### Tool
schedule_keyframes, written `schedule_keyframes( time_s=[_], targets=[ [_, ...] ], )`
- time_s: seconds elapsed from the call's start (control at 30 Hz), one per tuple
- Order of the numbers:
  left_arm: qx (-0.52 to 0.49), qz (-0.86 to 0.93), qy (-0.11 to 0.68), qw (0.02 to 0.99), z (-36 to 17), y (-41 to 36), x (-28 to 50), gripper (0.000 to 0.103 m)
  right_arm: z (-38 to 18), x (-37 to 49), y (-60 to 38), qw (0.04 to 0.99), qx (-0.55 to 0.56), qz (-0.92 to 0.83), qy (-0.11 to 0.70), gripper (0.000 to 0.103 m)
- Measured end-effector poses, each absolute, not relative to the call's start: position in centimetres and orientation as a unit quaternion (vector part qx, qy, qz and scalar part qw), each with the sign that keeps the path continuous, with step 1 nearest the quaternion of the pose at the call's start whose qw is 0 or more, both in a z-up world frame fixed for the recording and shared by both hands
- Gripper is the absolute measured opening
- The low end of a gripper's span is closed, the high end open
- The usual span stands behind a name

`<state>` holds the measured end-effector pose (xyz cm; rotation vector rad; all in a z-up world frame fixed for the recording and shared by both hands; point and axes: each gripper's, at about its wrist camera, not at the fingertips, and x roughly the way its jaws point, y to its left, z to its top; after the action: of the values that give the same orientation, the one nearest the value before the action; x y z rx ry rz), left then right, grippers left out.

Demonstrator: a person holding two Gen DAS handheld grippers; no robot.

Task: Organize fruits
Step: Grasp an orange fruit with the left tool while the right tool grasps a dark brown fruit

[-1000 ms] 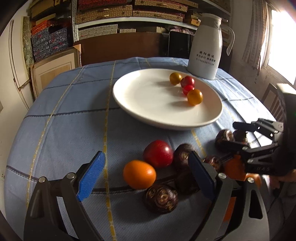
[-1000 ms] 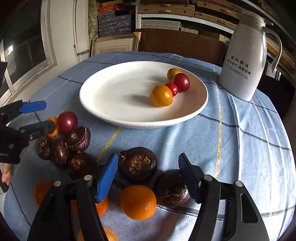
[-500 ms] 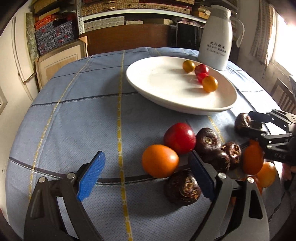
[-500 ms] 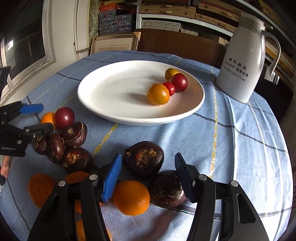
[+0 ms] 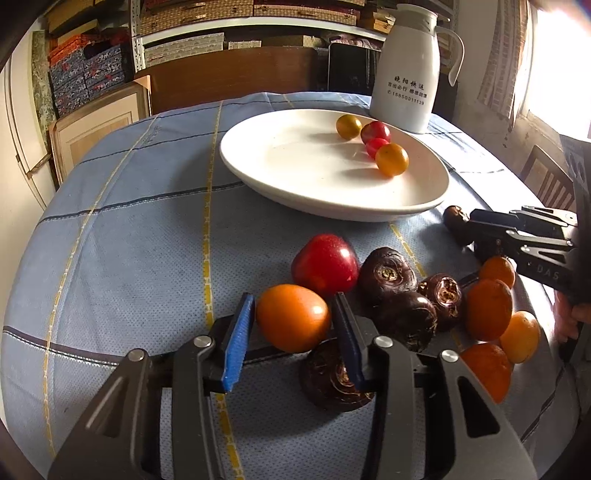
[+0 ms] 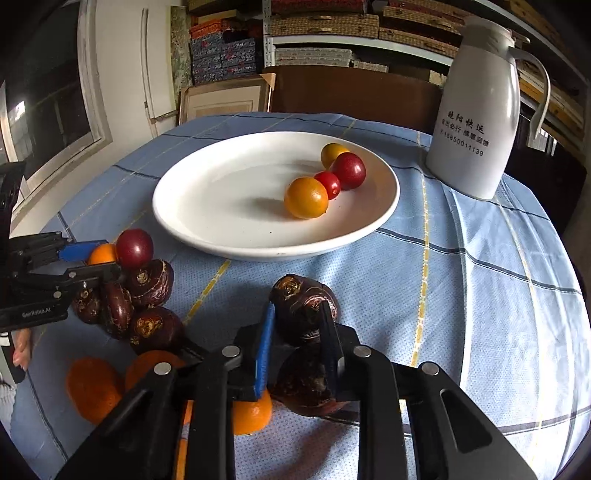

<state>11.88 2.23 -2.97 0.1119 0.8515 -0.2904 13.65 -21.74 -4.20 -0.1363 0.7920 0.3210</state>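
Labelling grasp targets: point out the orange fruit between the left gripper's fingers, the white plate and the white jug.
orange fruit (image 5: 293, 317), left wrist view, centre of its skin.
white plate (image 5: 295, 192), left wrist view, near rim.
white jug (image 6: 472, 122), right wrist view, body.

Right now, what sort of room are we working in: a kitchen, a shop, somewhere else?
Probably a home dining or storage room, not a kitchen: a round table under a blue checked cloth, a white thermos jug, and shelves stacked with woven boxes behind.

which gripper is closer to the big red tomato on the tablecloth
Left. The left gripper, closed around an orange tomato, sits right beside the red tomato; the right gripper is across the pile.
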Motion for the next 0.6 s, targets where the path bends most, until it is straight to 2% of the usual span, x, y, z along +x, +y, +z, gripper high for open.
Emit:
schedule_keyframes(
  time_s=[0.03,0.1,0.13,0.33,0.4,0.6],
  targets=[
    [0.055,-0.14,0.412,0.899,-3.0,2.2,11.9,0.043,-4.2,13.7,-21.7,0.908,-0.064,0.157,0.382,0.03],
    [0.059,-0.138,0.411,0.899,-3.0,2.1,11.9,0.042,-4.4,13.7,-21.2,0.906,-0.06,0.172,0.382,0.063],
    [0.06,-0.137,0.411,0.899,-3.0,2.0,11.9,0.042,-4.6,13.8,-20.9,0.907,-0.074,0.157,0.383,0.066],
    [0.057,-0.136,0.412,0.899,-3.0,2.2,12.0,0.044,-4.2,14.3,-22.3,0.916,-0.044,0.135,0.376,0.064],
    [0.057,-0.137,0.412,0.899,-3.0,2.2,12.0,0.044,-4.8,15.0,-22.5,0.909,-0.034,0.137,0.392,0.055],
    [0.053,-0.143,0.412,0.898,-3.2,2.1,12.0,0.041,-5.5,15.4,-21.8,0.9,-0.043,0.145,0.409,0.045]
  ],
)
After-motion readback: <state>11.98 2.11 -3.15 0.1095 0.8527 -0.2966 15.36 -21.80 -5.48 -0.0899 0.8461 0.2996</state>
